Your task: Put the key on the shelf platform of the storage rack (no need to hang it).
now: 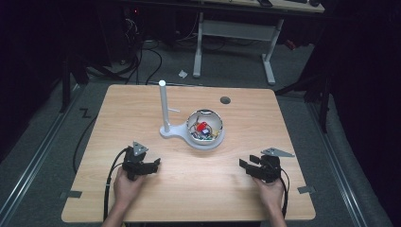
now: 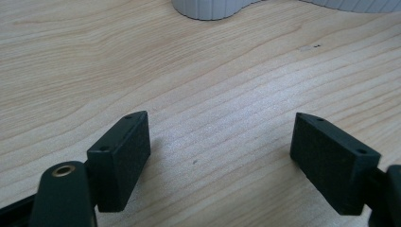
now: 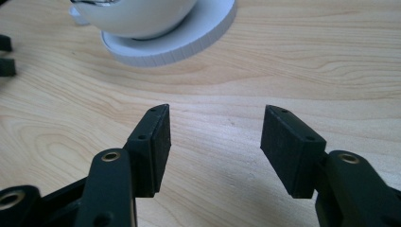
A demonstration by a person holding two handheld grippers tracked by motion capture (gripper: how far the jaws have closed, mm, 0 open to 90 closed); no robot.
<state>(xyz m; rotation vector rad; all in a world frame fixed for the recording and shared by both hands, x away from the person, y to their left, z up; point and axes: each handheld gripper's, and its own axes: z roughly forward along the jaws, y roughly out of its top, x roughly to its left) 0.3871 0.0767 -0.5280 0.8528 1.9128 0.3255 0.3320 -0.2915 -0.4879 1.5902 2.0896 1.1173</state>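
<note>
A white bowl (image 1: 204, 126) holding small coloured items, one of them red, sits on a white stand (image 1: 177, 133) with an upright white post (image 1: 163, 105) near the table's middle. My left gripper (image 1: 154, 165) rests at the front left, jaws wide apart over bare wood (image 2: 220, 142), with the stand's base (image 2: 208, 8) ahead of it. My right gripper (image 1: 246, 166) rests at the front right, also open with nothing between its jaws (image 3: 215, 142). The bowl (image 3: 137, 16) on its round base (image 3: 189, 38) lies ahead in the right gripper view.
The wooden table (image 1: 142, 109) has a round grommet hole (image 1: 225, 100) near its far edge. Metal brackets (image 1: 71, 194) sit at the front corners. Beyond the table stand a white desk frame (image 1: 236, 33) and cables on the floor.
</note>
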